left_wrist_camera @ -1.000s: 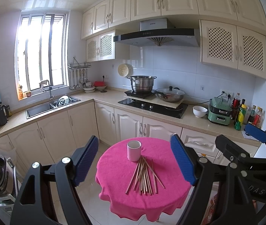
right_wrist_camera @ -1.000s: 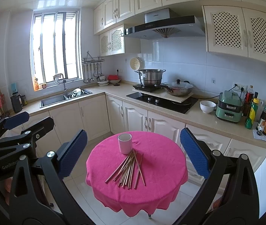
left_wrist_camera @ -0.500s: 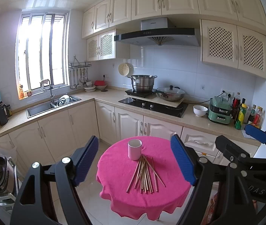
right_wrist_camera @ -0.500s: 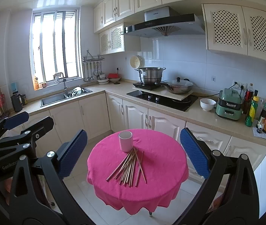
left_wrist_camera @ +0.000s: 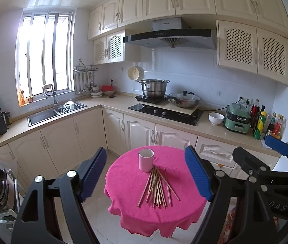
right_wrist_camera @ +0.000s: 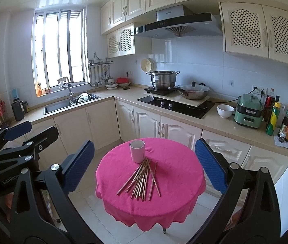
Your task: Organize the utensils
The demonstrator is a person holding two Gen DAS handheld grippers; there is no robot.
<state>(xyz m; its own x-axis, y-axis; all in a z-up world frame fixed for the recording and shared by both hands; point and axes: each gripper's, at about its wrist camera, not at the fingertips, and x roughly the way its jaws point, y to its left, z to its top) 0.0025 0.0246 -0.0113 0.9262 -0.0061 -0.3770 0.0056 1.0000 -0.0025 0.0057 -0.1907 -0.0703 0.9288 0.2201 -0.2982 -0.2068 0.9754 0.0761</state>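
Pink cloth covers a small round table (left_wrist_camera: 184,207), with an upright white cylindrical cup (left_wrist_camera: 146,160) at its far side and a fan of loose wooden chopsticks (left_wrist_camera: 157,187) touching the cup's base. Left gripper (left_wrist_camera: 146,174) and right gripper (right_wrist_camera: 144,167) hover well short, jaws wide, empty. Best approach: descend low, pinch one stick mid-length, avoid nudging the cup.

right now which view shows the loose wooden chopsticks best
The right wrist view: the pile of thin wooden chopsticks lies fanned out, so single sticks read apart on the pink tablecloth. The left wrist view shows the same pile whole but more bunched, with their far ends reaching the white cylindrical cup.
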